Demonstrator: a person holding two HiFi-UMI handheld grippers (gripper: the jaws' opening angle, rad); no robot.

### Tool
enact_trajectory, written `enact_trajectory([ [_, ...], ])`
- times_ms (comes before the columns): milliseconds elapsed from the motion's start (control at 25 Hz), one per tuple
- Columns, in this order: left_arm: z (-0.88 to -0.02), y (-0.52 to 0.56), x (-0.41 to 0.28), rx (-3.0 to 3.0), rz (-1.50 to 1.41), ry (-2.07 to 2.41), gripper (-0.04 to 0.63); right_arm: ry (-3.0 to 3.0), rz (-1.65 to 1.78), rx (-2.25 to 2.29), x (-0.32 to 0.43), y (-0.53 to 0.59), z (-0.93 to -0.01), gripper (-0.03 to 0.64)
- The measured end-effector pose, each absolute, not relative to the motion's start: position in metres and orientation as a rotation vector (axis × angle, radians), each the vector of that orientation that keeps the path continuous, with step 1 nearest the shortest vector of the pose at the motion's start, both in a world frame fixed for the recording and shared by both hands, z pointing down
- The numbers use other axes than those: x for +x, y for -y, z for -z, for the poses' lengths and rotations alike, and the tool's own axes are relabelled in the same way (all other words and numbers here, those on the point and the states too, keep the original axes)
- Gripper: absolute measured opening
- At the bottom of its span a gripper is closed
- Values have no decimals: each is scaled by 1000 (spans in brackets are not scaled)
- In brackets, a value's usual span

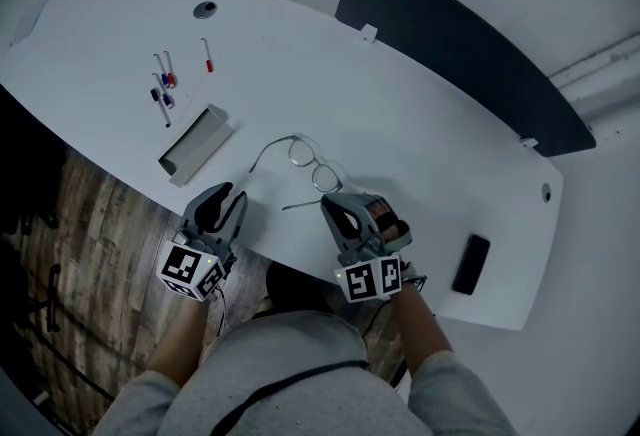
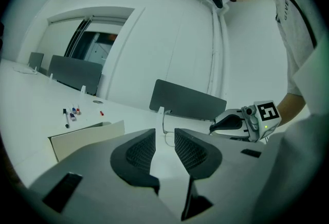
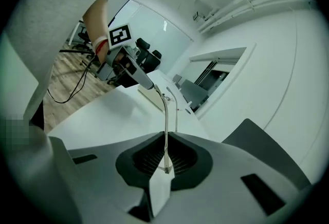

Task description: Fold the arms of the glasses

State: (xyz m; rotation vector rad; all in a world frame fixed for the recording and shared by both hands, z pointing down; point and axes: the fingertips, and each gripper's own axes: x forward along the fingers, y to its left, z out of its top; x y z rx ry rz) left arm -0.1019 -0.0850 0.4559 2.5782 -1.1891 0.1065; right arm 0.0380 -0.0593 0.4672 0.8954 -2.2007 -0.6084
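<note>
Glasses (image 1: 305, 159) rest on the white table (image 1: 430, 114) near the grey box (image 1: 195, 146), both arms unfolded. The right tongs (image 1: 332, 206) are clamped on one arm (image 3: 165, 115) at its tip. The left tongs (image 1: 226, 196) gape with nothing in them, nearer the box. It's a thin wire frame, so I'd guess light, springy and easy to bend. Better to pinch gently near the hinge.

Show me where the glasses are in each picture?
Head view: glasses in the middle of the table, one arm in the right tool.
Left gripper view: glasses small, just past the open left tool's gap.
Right gripper view: glasses center, one arm pinched in the tool, pointing away.
Shared landmark: the dark divider panel behind the glasses.
</note>
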Motion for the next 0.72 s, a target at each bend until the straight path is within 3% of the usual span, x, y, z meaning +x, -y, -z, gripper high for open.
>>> enact_trajectory([
  [720, -458, 105, -76, 2683, -176, 1077, 149, 2467, 277, 710, 33, 31, -474, 32],
])
